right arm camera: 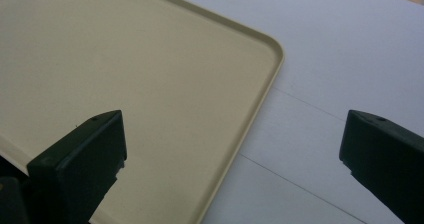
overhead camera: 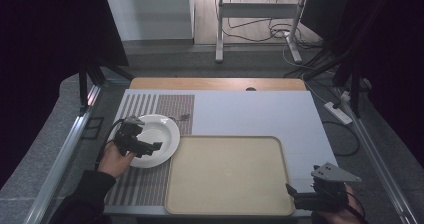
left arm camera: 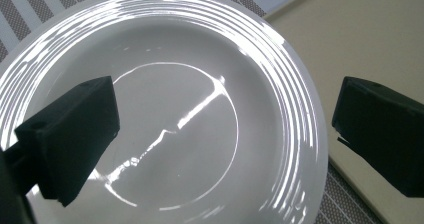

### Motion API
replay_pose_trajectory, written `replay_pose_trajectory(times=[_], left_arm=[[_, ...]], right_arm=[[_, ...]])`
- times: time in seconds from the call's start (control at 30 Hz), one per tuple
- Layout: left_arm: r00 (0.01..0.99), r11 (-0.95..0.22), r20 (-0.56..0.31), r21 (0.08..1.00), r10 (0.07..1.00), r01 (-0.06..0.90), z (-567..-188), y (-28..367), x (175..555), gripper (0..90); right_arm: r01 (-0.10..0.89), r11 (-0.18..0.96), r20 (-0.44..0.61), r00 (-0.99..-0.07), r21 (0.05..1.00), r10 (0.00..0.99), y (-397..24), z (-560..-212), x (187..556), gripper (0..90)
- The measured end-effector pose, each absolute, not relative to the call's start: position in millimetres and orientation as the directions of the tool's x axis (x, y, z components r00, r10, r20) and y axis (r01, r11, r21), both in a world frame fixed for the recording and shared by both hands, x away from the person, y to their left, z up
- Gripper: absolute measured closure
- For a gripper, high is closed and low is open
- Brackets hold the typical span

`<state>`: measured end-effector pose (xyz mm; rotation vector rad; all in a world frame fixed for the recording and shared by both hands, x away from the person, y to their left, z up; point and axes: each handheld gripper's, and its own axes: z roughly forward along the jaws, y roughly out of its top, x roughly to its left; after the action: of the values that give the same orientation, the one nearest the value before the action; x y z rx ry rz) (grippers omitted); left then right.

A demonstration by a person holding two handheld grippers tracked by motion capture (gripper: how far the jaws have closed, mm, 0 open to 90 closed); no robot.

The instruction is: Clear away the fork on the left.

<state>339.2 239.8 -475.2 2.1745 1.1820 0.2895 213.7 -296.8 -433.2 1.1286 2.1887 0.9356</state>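
Overhead, a fork [overhead camera: 181,117] is showing beyond the plate [overhead camera: 162,134], while the left tool [overhead camera: 145,146] is hovering wide open over it, holding nothing, wrist angled inward.

Dim, glare streaks on plate [left arm camera: 210,44]
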Motion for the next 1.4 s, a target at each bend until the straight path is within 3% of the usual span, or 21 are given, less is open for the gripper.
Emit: replay_pose_trajectory(times=[1.1, 1.23, 1.33, 1.4], left_arm=[[0.589, -0.447, -0.066, 0.584, 0.806, 0.678, -489, 223, 432, 0.3], [0.590, -0.457, -0.055, 0.575, 0.806, 0.678, -487, 224, 442, 8.3], [0.592, -0.459, -0.060, 0.572, 0.804, 0.680, -486, 224, 447, 26.1], [0.601, -0.475, -0.049, 0.562, 0.798, 0.677, -483, 221, 457, 43.5]], right_arm=[[0.492, 0.430, -0.121, -0.541, 0.757, 0.832, -296, -433, 214, 0.0], [0.492, 0.431, -0.122, -0.541, 0.757, 0.832, -296, -433, 214, 0.0], [0.492, 0.431, -0.121, -0.541, 0.757, 0.832, -296, -434, 214, 0.0], [0.492, 0.430, -0.121, -0.541, 0.757, 0.832, -296, -433, 214, 0.0]])
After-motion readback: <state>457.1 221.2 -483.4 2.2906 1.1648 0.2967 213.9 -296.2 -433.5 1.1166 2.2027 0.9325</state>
